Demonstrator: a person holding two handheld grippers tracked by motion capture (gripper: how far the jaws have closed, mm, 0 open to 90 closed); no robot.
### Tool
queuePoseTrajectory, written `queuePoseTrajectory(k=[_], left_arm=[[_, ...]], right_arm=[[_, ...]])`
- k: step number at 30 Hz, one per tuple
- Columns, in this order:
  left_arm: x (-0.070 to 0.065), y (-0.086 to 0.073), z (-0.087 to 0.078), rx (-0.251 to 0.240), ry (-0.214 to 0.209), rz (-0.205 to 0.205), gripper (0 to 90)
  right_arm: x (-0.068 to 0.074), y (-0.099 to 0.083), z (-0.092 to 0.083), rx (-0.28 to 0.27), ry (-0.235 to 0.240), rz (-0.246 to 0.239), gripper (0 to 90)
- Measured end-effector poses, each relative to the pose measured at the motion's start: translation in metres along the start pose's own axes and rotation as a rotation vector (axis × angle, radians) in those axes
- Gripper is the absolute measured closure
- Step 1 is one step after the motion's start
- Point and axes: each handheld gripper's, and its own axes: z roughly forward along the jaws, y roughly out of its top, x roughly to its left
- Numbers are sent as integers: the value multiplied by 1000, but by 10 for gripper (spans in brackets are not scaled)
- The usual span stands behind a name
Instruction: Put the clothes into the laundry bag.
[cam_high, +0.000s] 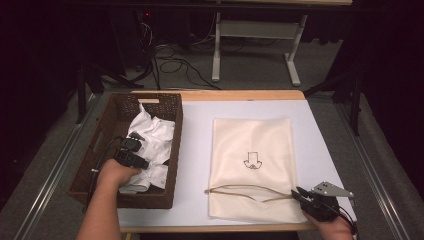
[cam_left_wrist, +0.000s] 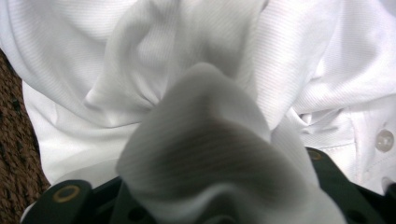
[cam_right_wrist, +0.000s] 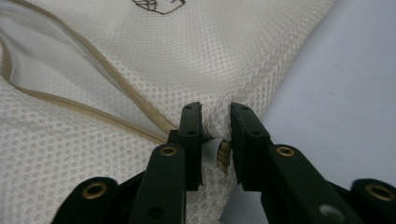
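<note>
1. My left gripper (cam_high: 136, 148) is down in the wicker basket (cam_high: 109, 119), pinching a fold of the white shirt (cam_left_wrist: 201, 135).
2. My right gripper (cam_right_wrist: 216, 122), nearly closed, nips the mesh bag (cam_high: 252, 145) at its zipper end on the table (cam_high: 195, 150).

Black fingers (cam_right_wrist: 247, 140) w/ brass rivets; right gripper (cam_high: 300, 192) grey plate, bare forearms
</note>
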Motion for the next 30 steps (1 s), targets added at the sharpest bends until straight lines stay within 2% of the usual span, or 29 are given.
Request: queuePoseTrajectory(k=[5, 8, 9, 11, 12, 15, 19, 21, 22, 24, 27, 29, 30], left_arm=[[-2, 0, -1, -6, 7, 12, 640], [-2, 0, -1, -7, 7, 12, 637], [-2, 0, -1, -5, 9, 16, 637], [-3, 0, -1, -6, 12, 17, 636], [-3, 0, -1, -8, 13, 17, 637], [-4, -1, -2, -15, 19, 18, 638], [-6, -2, -4, -26, 23, 33, 643], [-6, -1, -4, -29, 25, 42, 649], [-6, -2, -4, -30, 25, 42, 651], [-7, -2, -5, -35, 29, 43, 657], [-8, -2, -5, -37, 34, 53, 662], [-8, -3, -5, -38, 37, 55, 663], [-9, -2, -6, -38, 38, 55, 663]], right_arm=[[22, 7, 10, -7, 36, -60, 794], [37, 14, 19, -4, 66, -70, 788], [41, 15, 22, -4, 74, -84, 769], [45, 20, 24, -11, 82, -101, 638], [43, 23, 23, -25, 80, -94, 561], [23, 35, 29, -46, 36, -40, 462], [-9, 54, 47, -56, -31, 25, 433], [-25, 64, 60, -44, -49, 63, 407], [-34, 69, 70, -22, -51, 91, 392], [-45, 76, 85, 0, -56, 121, 388], [-50, 84, 101, 23, -80, 134, 422], [-49, 92, 110, 27, -57, 127, 489], [-46, 96, 113, 41, -74, 105, 568]])
